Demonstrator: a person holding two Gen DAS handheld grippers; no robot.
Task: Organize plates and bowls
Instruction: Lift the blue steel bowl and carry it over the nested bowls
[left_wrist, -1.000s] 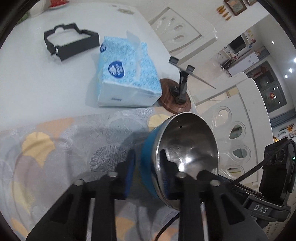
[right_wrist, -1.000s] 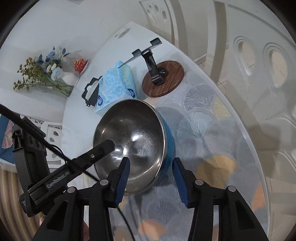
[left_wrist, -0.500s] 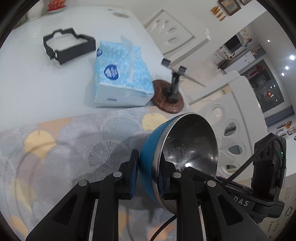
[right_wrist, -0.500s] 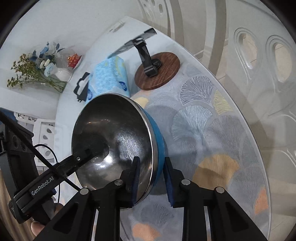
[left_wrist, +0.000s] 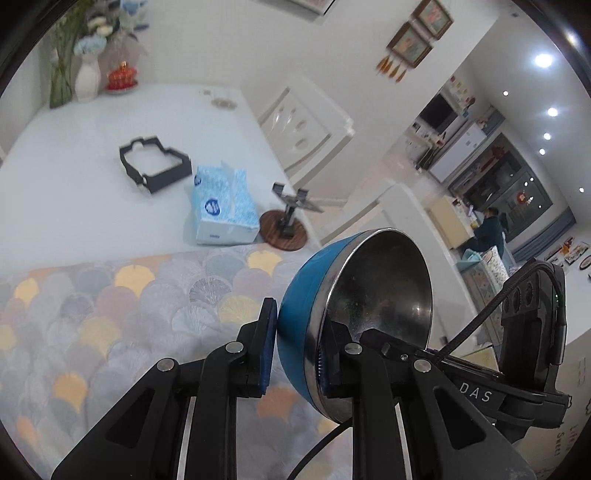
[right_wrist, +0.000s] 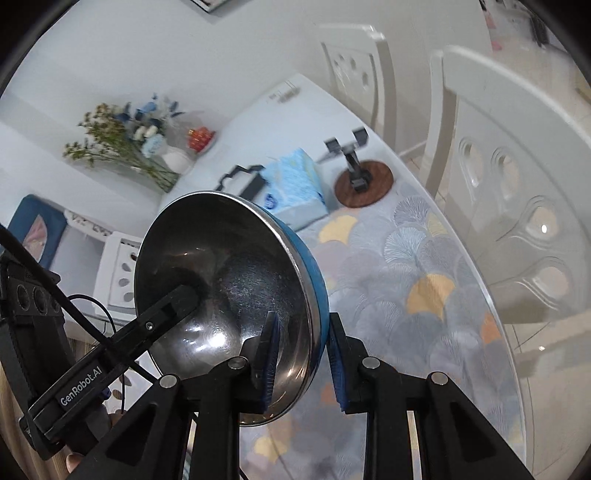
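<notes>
Gripping the bowl (left_wrist: 354, 317) rim, left tongs (left_wrist: 295, 347) and right tongs (right_wrist: 301, 354) both clenched; steel looks rigid, light, slippery, so pinch the rim.

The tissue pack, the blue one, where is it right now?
In the left wrist view, the blue tissue pack lies on the white table, between the black open frame and the round wooden stand.

Left wrist view: sits behind own fingers (left_wrist: 269, 350), faces forward and down across desk (left_wrist: 74, 177) toward far wall, bowl (left_wrist: 354, 317) very near lens.
Right wrist view: behind own fingers (right_wrist: 338, 365), looks over same desk from opposite side of bowl (right_wrist: 221, 288).
Shared: bowl, tissue pack (left_wrist: 223, 206) (right_wrist: 295, 186), patterned mat (left_wrist: 110, 306) (right_wrist: 424, 288) (each view also catches other gripper).
</notes>
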